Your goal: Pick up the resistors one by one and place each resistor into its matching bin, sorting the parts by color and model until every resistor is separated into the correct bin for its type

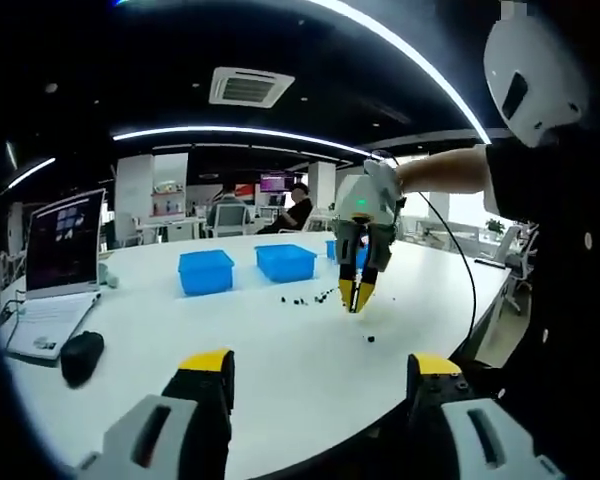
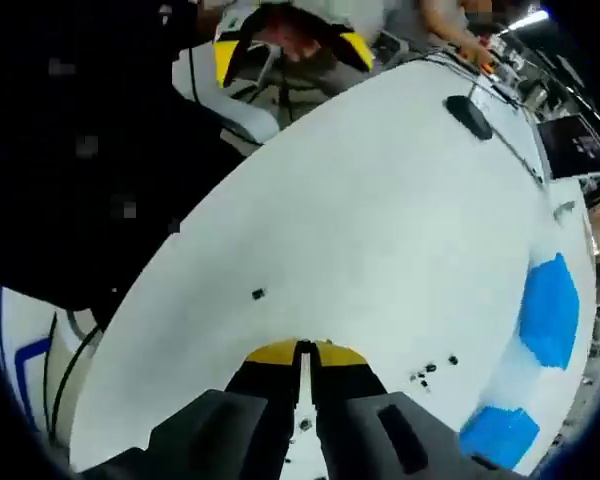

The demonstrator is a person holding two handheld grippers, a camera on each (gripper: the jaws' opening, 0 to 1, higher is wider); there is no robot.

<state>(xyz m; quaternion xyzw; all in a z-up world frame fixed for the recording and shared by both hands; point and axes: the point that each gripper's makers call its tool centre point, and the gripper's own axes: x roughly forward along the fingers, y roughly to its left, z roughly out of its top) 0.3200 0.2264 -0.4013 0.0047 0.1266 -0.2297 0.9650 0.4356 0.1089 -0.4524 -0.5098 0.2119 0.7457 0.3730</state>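
Observation:
Small dark resistors [image 1: 300, 299] lie scattered on the white table [image 1: 270, 345] in front of two blue bins [image 1: 206, 271] [image 1: 285, 261]; one stray resistor [image 1: 370, 339] lies nearer. My right gripper [image 1: 356, 298] points down at the table beside the scatter, yellow tips together. In the right gripper view its jaws [image 2: 302, 350] are shut, with nothing visible between them. Loose resistors [image 2: 421, 376] lie to the right, a single one [image 2: 258, 293] to the left, and blue bins [image 2: 549, 310] [image 2: 500, 436] at the right. My left gripper [image 1: 320, 368] is held wide open and empty over the near table edge.
An open laptop [image 1: 62, 248] and a black mouse [image 1: 80, 356] sit at the table's left end. A third blue bin [image 1: 332, 250] peeks out behind the right gripper. A cable [image 1: 465, 270] trails from it. People sit at desks far behind.

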